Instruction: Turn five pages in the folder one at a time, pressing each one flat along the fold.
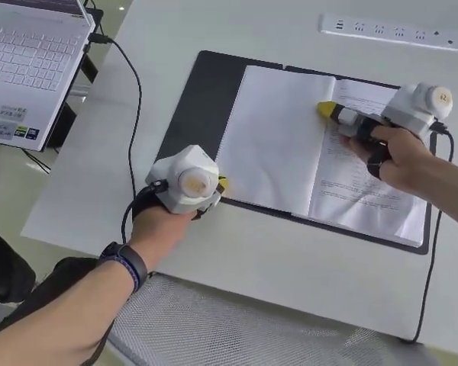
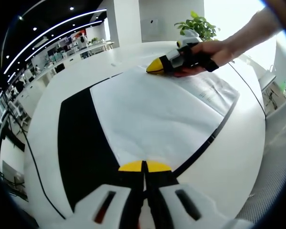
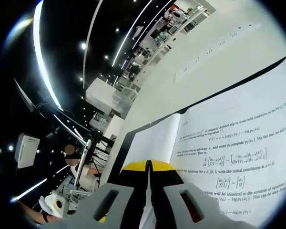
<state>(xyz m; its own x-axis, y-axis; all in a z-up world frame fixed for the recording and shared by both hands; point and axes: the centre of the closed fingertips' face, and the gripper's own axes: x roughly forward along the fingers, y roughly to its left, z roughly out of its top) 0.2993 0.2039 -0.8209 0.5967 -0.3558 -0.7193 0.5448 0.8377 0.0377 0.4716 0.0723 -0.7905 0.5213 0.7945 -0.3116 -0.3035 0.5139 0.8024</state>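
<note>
Right gripper view: page [image 3: 238,143] equations legible, right tool [image 3: 149,164] closed at fold [image 3: 177,136]; left tool [image 2: 144,165] closed, folder [image 2: 74,143] edge

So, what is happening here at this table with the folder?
A person holds a gripper in each hand over an open folder on a white table. The right gripper, jaws shut, has its yellow tips at the far end of the fold, between the blank page and the printed page. The left gripper, also shut, sits at the blank page's near corner.

The folder [image 1: 198,107] lies on the table [image 1: 290,259], laptop [image 1: 27,61] left, power strip [image 1: 393,32] behind.
</note>
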